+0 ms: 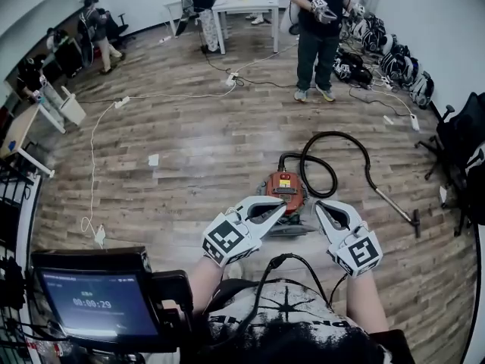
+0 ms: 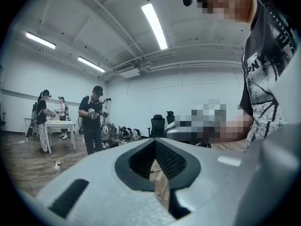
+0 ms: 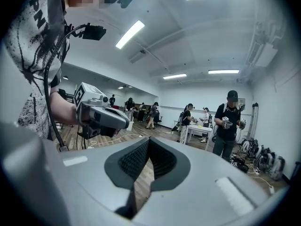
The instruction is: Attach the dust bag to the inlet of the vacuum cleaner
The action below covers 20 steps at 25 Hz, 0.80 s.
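Left gripper (image 2: 154, 141): jaws are sitting fully together, nothing between them, only floor showing past the pads. Right gripper (image 3: 148, 140): same, jaws pressed together and empty. Both are pointing forward, close to level, side by side in front of the person's chest.

Key relation: the vacuum cleaner (image 1: 285, 190) is lying on the floor (image 1: 197, 150) straight ahead of and below the jaws, between the two tips in the head view. The left gripper's tip (image 1: 279, 203) is overlapping the red canister's near edge; the right gripper's tip (image 1: 319, 205) is sitting just beside it on the right. I'm judging the left as marginally nearer. The canister's long axis is running away from the person. The black hose (image 1: 333, 158) is leaving from the far end, looping right and trailing to the wand (image 1: 394, 203), so I'm reading the inlet as on the far side.

Dust bag: not showing in any view. It could be already seated inside the canister or lying somewhere out of frame; I can't tell which, nor whether the lid is open.

Surroundings: wood-plank floor with loose white cables (image 1: 95, 165), a white worktop (image 1: 246, 4) at the far end, people standing around it, backpacks (image 1: 394, 67) lining the right wall, and a screen (image 1: 95, 303) at lower left.
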Available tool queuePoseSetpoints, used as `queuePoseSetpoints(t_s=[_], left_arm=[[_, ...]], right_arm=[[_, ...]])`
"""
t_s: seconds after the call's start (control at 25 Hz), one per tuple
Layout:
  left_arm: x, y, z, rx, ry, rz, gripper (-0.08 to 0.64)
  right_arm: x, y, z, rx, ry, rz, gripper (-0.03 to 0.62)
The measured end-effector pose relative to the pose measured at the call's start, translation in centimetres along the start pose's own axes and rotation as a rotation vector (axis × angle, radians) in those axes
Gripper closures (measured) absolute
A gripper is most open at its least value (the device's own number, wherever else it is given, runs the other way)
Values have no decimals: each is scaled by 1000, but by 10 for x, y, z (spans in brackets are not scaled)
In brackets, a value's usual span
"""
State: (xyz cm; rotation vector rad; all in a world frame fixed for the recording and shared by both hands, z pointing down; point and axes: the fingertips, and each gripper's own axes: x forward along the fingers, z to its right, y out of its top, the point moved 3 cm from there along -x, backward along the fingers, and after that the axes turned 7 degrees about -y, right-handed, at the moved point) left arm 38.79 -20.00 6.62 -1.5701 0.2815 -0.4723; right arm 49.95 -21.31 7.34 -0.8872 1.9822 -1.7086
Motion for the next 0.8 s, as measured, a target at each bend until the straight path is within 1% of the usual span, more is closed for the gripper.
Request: queuePoseSetpoints(t_s=[0.24,0.4,0.8], left_arm=[[6,0,-6,9,-2,-8,557],[9,-1,-6,7,-4,-9,557],[16,-4,-11,2,-16,-16,557]], right_arm=[[1,-3,3,-1,-8,-1,588],[0,-6,5,22,-4,4,588],[7,-8,8,17,2,2,588]])
